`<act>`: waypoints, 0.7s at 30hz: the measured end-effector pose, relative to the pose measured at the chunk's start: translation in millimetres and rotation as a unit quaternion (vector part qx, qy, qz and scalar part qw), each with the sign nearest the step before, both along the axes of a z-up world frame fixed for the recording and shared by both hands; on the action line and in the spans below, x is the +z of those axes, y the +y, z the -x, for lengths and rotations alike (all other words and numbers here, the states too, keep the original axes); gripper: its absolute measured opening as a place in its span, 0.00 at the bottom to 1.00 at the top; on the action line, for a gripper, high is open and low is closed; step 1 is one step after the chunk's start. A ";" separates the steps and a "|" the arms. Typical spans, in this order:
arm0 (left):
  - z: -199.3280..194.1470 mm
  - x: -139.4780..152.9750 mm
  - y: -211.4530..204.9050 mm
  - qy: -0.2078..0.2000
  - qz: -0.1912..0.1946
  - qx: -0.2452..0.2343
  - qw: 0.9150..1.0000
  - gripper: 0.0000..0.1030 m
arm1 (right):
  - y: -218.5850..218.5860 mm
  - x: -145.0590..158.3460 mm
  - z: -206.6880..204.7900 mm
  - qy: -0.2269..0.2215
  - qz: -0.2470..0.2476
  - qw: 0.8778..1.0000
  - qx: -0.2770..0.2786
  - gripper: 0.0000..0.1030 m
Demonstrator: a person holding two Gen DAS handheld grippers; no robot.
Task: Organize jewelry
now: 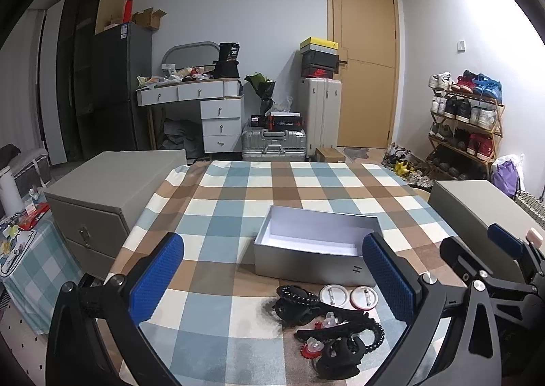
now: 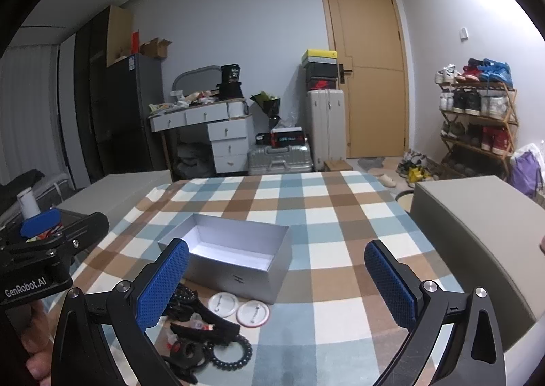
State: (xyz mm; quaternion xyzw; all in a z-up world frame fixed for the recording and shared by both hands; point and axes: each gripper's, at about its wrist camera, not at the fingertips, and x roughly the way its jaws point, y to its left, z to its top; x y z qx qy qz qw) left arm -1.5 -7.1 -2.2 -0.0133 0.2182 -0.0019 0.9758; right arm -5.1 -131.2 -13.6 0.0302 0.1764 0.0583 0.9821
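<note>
Currently: both tools wide open, jewelry loose on the tabletop

Left to right, left wrist view first. Grey storage box (image 1: 112, 195) sits off the left edge of the tabletop (image 1: 238, 188), which is covered by a blue, brown and white checked cloth. Left tool (image 1: 272, 275) hangs above the near part of the cloth, tilted slightly down, blue pads spread to full width, nothing between them. Silver box (image 1: 316, 246) stands open near the middle of the cloth, lid off, white interior, nothing seen inside it. Jewelry pile (image 1: 327, 328) lies just in front of the box, on the near side: black beaded bracelets, black clips, small red and clear pieces, tangled together. Two round white badges (image 1: 347, 296) lie side by side between pile and box front wall, close to the wall; contact not resolvable. Right tool shows at the far right of this view, pads apart.

Right wrist view. Left tool body enters at the left edge, held by a hand (image 2: 32, 341). Right tool (image 2: 277, 282) is over the near cloth, also spread to full width, gripping nothing. Pile and badges lie below its left finger (image 2: 163, 283); bare cloth lies under the right finger. Second grey storage box (image 2: 477, 232) sits off the right edge of the tabletop.
</note>
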 end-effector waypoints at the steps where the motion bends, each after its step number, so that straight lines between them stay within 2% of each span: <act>1: -0.5 -0.3 2.1 0.001 0.003 -0.001 1.000 0.99 | -0.4 0.1 -0.1 0.000 0.000 1.000 0.001 1.00; 21: -0.1 -0.1 9.8 0.006 0.017 0.004 1.000 0.99 | -0.7 5.2 1.0 -0.008 0.000 1.000 -0.005 1.00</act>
